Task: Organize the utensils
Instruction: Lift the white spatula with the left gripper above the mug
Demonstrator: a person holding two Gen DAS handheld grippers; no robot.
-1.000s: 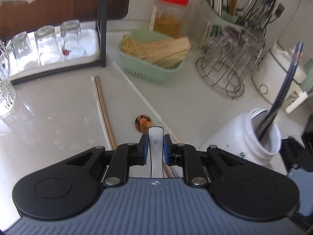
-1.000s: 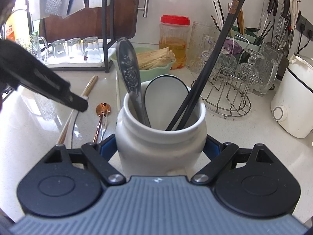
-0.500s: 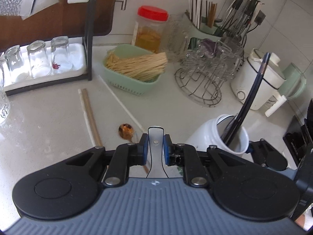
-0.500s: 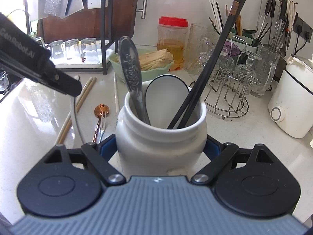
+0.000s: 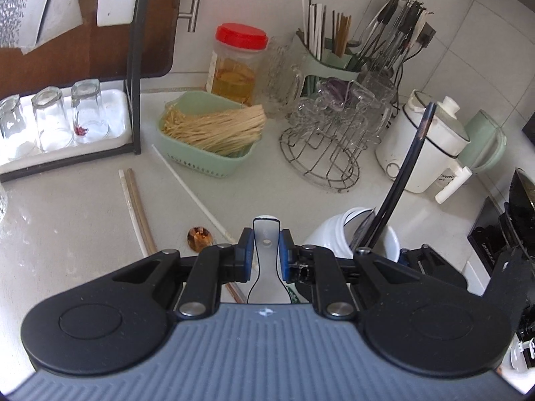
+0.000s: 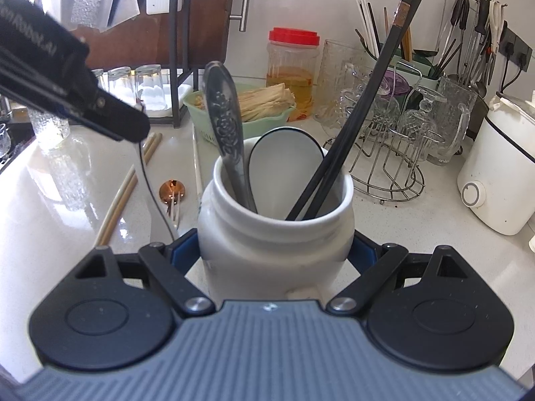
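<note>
My left gripper [image 5: 266,254] is shut on the handle of a white spoon [image 5: 266,240] with a black rim and holds it above the counter, left of the white jar [image 5: 337,237]. My right gripper [image 6: 276,250] is shut on that white jar [image 6: 274,250], which stands on the counter. The jar holds an embossed metal spoon [image 6: 222,120], a white spoon [image 6: 284,163] and black chopsticks [image 6: 351,127]. A copper spoon [image 5: 199,238], a fork [image 6: 174,208], wooden chopsticks [image 5: 137,207] and a white chopstick [image 5: 190,193] lie on the counter.
A green basket [image 5: 207,160] of thin sticks, a red-lidded jar [image 5: 238,63], a wire rack [image 5: 321,157] of glass cups, a green utensil caddy [image 5: 331,60] and a white cooker [image 5: 428,147] stand behind. Upturned glasses sit on a tray [image 5: 113,100] at the left.
My left gripper has risen with the white spoon and moved toward the jar; the counter looks farther away. My right gripper and the jar have stayed in place.
</note>
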